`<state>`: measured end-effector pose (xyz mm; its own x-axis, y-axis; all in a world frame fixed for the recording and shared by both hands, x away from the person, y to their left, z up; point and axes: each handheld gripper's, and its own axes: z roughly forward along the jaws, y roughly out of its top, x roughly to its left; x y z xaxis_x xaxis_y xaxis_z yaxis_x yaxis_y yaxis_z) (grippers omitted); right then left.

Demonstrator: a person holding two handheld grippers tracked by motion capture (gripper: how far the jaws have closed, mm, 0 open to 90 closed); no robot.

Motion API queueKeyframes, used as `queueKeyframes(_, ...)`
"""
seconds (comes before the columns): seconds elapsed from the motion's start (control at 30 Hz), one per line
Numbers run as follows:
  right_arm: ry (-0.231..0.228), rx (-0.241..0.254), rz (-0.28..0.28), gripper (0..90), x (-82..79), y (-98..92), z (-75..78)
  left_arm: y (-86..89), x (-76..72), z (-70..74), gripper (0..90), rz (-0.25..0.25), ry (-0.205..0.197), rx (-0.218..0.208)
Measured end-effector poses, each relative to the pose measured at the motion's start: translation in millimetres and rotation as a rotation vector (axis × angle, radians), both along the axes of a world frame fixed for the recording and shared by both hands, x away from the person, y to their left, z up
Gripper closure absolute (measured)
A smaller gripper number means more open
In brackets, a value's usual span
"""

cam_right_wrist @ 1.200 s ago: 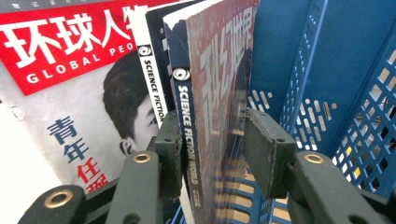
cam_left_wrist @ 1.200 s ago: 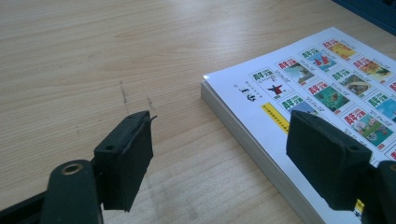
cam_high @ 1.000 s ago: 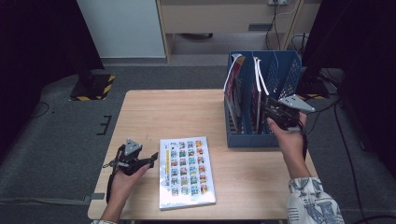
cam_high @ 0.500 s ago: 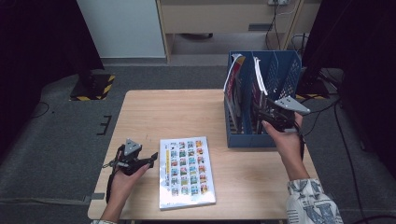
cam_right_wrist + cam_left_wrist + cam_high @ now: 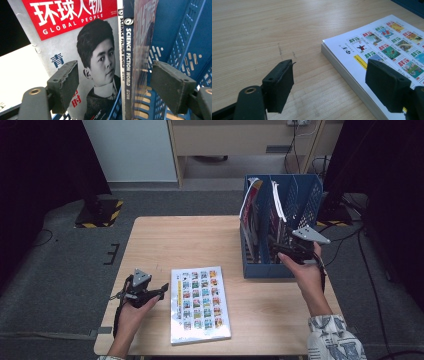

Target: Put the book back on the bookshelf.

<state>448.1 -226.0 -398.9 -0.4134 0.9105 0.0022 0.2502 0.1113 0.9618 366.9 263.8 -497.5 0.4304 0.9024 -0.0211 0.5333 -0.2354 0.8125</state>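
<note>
- My right claw point(image 5: 281, 251) has just been opening at the blue rack point(image 5: 260, 270); the magazine point(image 5: 127, 62) stands released inside.
- My left claw point(image 5: 159, 290) gapes, empty, beside the book point(image 5: 200, 305), well apart from the rack: next pickup, I judge.

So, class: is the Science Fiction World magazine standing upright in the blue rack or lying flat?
Upright: the Science Fiction World magazine stands on edge inside the blue rack.

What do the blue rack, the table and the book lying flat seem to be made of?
The blue rack looks like moulded plastic: even colour, perforated walls. The table seems pale wood or wood-look laminate with visible grain and a matt finish. The flat book is paper, its stacked page edges showing in the left gripper view, under a somewhat glossy printed cover.
</note>
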Motion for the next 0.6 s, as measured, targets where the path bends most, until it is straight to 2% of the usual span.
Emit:
queueKeyframes(0.23, 0.003, 0.010, 0.009, 20.3, -8.4, -3.1, -1.5, -0.2, 0.1, -0.3, 22.2, 0.000, 0.001, -0.001)
queueKeyframes(0.47, 0.014, 0.022, 0.011, 19.9, -21.5, -7.3, -9.7, -1.5, -0.1, -0.5, 22.2, -0.004, 0.003, 0.004)
queueKeyframes(0.6, 0.026, 0.004, 0.014, 19.8, -27.3, -7.8, -17.1, -2.4, 0.3, -1.2, 22.2, -0.004, 0.002, 0.002)
